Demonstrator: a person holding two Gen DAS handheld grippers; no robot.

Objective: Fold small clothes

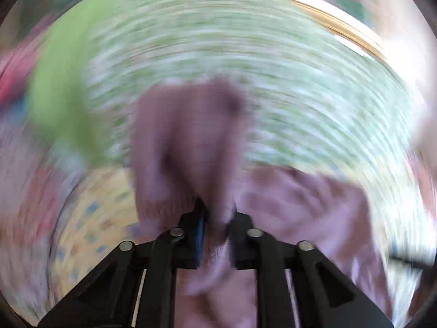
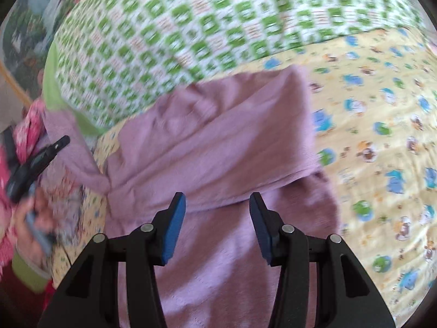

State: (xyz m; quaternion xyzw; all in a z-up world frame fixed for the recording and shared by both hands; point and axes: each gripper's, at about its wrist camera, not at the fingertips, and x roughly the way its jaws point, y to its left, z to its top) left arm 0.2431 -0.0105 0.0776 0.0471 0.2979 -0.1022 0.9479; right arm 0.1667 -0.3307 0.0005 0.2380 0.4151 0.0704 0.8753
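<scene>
Left wrist view, heavily blurred: the left gripper (image 1: pixel 217 213) at lower centre is clenched on a bunched fold of the mauve garment (image 1: pixel 188 136), which rises between its fingers into the middle of the frame and spreads toward the lower right. Behind it lie a green-and-white checked cloth (image 1: pixel 245 63) and, at lower left, a yellow printed sheet (image 1: pixel 90 218). Right wrist view: the right gripper (image 2: pixel 217 210) at lower centre stands released, its blue pads (image 2: pixel 174 229) apart above the mauve garment (image 2: pixel 218 142), gripping nothing. The garment lies partly folded across the frame's centre on the yellow printed sheet (image 2: pixel 382 136), with the green-and-white checked cloth (image 2: pixel 191 27) above it. At the left edge the left gripper (image 2: pixel 58 145) and a hand (image 2: pixel 32 218) in a pink patterned sleeve (image 2: pixel 30 128) hold the garment's corner lifted.
</scene>
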